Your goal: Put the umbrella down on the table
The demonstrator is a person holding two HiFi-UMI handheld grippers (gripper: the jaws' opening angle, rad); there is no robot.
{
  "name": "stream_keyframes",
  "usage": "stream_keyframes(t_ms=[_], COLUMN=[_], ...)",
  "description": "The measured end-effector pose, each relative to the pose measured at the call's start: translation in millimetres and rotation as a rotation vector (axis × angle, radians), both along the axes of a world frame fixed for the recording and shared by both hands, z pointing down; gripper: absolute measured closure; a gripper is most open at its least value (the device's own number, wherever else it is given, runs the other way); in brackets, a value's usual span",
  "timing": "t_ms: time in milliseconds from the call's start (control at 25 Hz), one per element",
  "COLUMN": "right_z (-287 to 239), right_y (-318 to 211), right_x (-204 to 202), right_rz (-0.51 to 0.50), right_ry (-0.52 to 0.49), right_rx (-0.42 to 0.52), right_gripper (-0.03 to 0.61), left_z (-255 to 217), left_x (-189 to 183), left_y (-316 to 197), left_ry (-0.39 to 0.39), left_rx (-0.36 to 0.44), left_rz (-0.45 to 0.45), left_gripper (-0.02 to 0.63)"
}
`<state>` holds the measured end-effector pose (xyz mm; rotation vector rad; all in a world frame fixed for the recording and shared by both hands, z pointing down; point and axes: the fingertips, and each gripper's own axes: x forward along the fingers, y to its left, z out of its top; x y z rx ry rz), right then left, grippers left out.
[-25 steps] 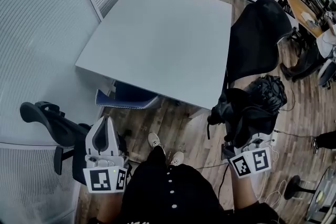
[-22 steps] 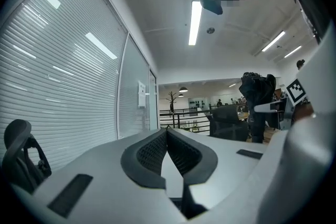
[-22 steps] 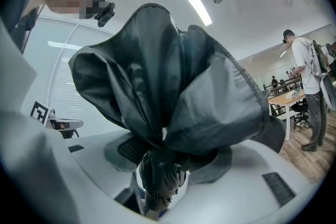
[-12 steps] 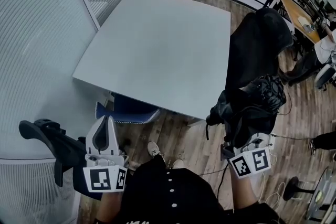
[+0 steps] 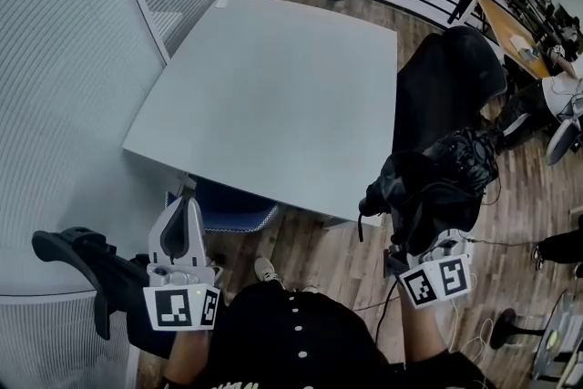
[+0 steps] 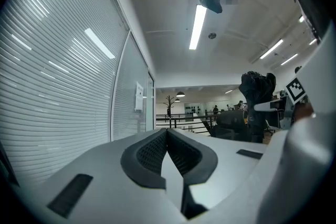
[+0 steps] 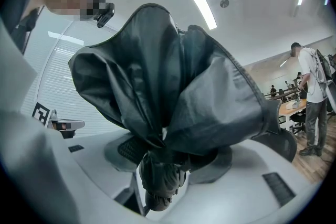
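Observation:
A folded black umbrella [image 5: 428,187] hangs bunched in my right gripper [image 5: 424,237], low at the right, short of the table's near right corner. In the right gripper view the jaws are shut on the umbrella [image 7: 168,76] near its handle [image 7: 160,189], and the loose cloth spills up over the right gripper [image 7: 168,152]. The grey table [image 5: 273,87] lies ahead, bare on top. My left gripper [image 5: 186,196] is shut and holds nothing, its tips just at the table's near edge. The pads meet in the left gripper view, where the left gripper [image 6: 167,132] points level.
A black office chair [image 5: 446,77] stands against the table's right side. A blue chair seat [image 5: 228,196] is tucked under the near edge. Another black chair [image 5: 82,250] is at my lower left. Glass walls with blinds [image 5: 64,59] run along the left, and cables [image 5: 510,237] lie on the wood floor.
Both grippers have moved forward toward the table; its near edge is closer and the left gripper's tips now reach it. The umbrella stays held in the right gripper.

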<state>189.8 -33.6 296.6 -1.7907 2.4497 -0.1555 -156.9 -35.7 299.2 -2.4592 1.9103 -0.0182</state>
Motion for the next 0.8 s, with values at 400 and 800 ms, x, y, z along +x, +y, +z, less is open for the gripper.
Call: stream_keyframes(t_ms=[400, 800], right_z=[-13.5, -0.1], right_y=[-4.2, -11.0], right_x=[-16.0, -36.0], right_rz=[0.015, 0.013], right_ry=[-0.003, -0.007], right_rx=[0.023, -0.007], right_gripper=[0.341, 0.342], left_z=[-10.2, -5.7], left_x=[-14.0, -25.7], left_y=[-9.6, -23.4], left_ry=[0.009, 0.004], left_rx=[0.023, 0.015], left_rz=[0.022, 0.062], left_gripper=[0.598, 0.598])
